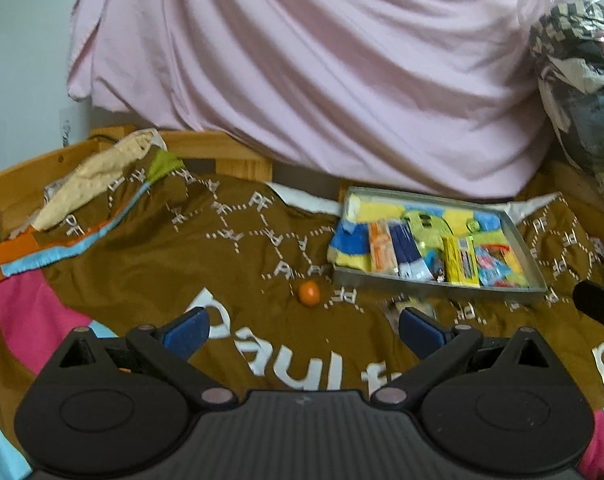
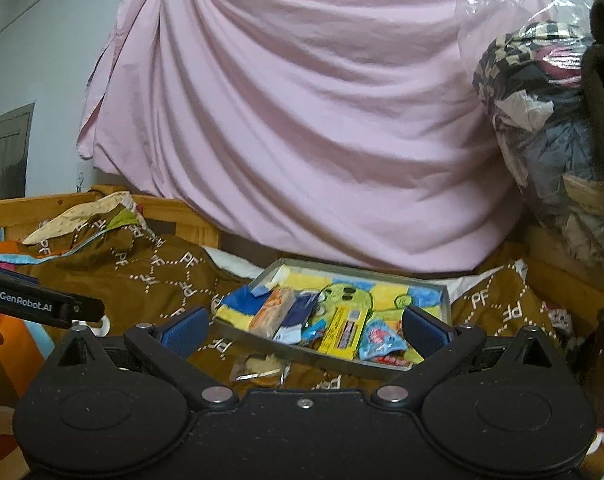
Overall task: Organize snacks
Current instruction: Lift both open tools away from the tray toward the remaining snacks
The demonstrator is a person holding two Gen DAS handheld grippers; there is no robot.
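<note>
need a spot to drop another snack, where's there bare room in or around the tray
The tray is crowded along its near edge, where packets lie side by side. Its far half, showing the yellow and blue liner, is bare. Outside it, the brown blanket lies bare left of the orange ball. A clear wrapper occupies the strip before the tray's near rim.

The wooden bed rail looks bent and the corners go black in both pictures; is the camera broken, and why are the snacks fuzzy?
Not broken: in both wrist views a fisheye lens curves the wooden rail and darkens the corners. In the left wrist view the tray and its snack packets are softly blurred; the right wrist view is slightly sharper. Lighting is flat and dim, without glare on the pink sheet.
</note>
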